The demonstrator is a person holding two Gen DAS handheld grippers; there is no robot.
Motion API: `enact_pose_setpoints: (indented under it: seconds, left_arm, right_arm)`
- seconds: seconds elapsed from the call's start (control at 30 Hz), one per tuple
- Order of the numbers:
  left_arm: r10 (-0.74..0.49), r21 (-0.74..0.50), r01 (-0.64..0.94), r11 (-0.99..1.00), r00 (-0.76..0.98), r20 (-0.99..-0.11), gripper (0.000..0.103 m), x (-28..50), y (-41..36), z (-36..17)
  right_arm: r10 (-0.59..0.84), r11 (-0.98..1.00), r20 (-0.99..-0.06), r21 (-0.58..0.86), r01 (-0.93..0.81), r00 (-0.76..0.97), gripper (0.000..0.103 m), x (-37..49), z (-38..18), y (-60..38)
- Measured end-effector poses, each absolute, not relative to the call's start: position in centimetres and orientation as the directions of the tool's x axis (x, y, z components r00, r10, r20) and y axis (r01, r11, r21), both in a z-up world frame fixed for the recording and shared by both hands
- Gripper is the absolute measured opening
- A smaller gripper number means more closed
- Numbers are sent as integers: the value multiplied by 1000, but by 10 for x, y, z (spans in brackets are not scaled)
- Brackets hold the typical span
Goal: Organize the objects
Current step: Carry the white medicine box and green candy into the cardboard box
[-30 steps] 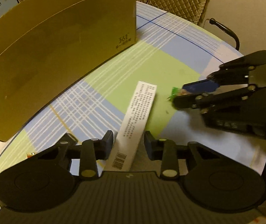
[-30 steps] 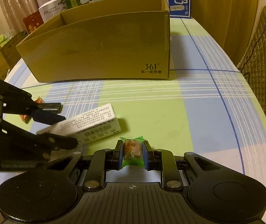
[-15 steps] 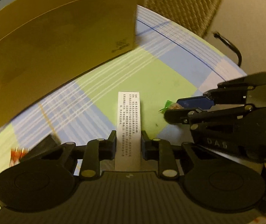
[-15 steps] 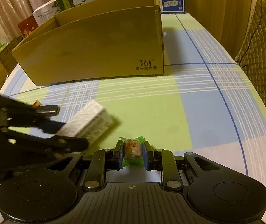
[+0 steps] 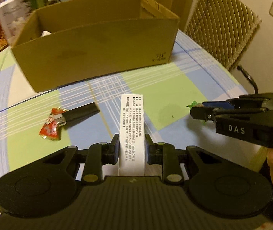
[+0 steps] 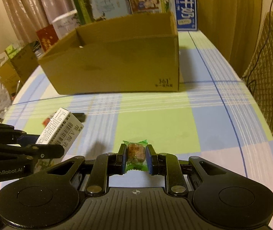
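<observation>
Both pickups look done: the left gripper (image 5: 132,149) is closed on the white box (image 5: 131,126), the right gripper (image 6: 136,158) on the candy (image 6: 135,153), both above the counter (image 6: 155,118), so next comes carrying them over the cardboard box (image 6: 117,67).

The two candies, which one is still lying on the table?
The red-wrapped candy, lying on the tablecloth beside a black stick. The green-wrapped candy is clamped in the right claw.
</observation>
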State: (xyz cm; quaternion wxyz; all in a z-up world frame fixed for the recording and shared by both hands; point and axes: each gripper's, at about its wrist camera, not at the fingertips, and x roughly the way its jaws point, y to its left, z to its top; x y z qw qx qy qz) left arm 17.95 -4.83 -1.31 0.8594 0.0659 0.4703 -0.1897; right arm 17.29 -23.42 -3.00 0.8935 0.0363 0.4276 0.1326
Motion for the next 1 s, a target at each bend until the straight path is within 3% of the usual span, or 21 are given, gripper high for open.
enact_pose_setpoints:
  seconds: [0.4,1.0]
  left_arm:
    - [-274,-101,324,941,552,-788,21,140,-36,30]
    - [-276,-97,316,944,594,-755,21,126,-34,57]
  right_arm:
    - [263,960,-717,131,-246,646,18,144,12,-219]
    - [261,960,-694,112,-258,671,18,131,30,-222]
